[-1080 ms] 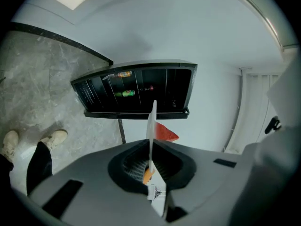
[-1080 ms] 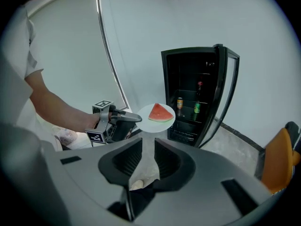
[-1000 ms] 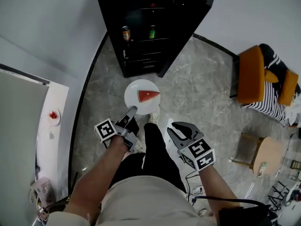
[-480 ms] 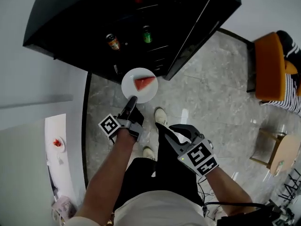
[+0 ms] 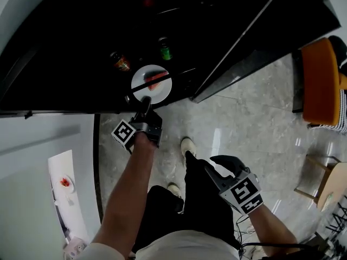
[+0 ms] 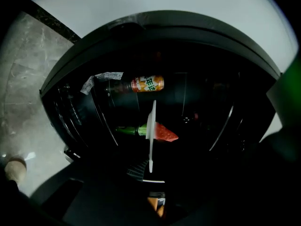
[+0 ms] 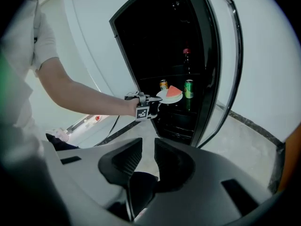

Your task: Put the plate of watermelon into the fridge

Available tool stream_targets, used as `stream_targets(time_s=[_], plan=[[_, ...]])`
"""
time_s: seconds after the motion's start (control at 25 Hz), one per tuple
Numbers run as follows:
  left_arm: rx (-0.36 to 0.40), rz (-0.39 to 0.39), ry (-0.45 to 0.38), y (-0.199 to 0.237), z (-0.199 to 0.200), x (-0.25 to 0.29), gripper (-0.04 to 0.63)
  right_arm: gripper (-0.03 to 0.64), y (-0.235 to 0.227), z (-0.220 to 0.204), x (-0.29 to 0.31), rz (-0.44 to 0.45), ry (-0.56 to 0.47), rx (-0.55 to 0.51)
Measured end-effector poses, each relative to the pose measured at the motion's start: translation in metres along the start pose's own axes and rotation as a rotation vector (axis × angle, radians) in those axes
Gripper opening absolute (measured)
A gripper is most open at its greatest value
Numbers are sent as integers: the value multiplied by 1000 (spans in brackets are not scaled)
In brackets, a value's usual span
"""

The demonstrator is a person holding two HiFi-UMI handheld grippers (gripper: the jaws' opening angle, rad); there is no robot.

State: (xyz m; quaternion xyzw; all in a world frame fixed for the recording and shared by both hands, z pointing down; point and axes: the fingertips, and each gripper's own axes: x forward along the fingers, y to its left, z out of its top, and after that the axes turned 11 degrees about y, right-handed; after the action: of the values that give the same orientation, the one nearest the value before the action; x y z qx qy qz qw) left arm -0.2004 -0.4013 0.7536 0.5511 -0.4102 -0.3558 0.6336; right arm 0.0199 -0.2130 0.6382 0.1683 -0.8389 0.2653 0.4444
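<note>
Both pairs of jaws narrow: left hand-held gripper (image 5: 145,99) at twelve o'clock tight on watermelon plate (image 5: 139,86) inside fridge (image 5: 76,42), right hand-held gripper (image 7: 148,152) empty.

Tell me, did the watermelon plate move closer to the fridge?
Yes. The plate went forward: it was over the floor in front of the fridge, and now it is inside the opening, by the green can.

Inside the open fridge (image 7: 150,41), the shelf (image 7: 181,103) carries an orange-labelled can (image 7: 163,84) at left and a green can (image 7: 188,88) at right, while the grey marble floor (image 5: 244,118) bears an orange chair (image 5: 320,83) far right and a wooden stool (image 5: 331,180) nearer.
</note>
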Motion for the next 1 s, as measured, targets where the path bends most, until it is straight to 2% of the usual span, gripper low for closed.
stream_targets(time_s=[0.12, 0.44, 0.84, 1.0], plan=[[49, 38, -21, 17, 19, 14, 25, 91, -8, -6, 6, 9, 7, 15], [47, 111, -70, 43, 47, 34, 25, 91, -19, -9, 8, 14, 29, 17], [47, 196, -77, 57, 48, 47, 25, 91, -23, -14, 14, 44, 35, 41], [83, 266, -65, 54, 47, 51, 25, 91, -21, -15, 13, 53, 33, 48]])
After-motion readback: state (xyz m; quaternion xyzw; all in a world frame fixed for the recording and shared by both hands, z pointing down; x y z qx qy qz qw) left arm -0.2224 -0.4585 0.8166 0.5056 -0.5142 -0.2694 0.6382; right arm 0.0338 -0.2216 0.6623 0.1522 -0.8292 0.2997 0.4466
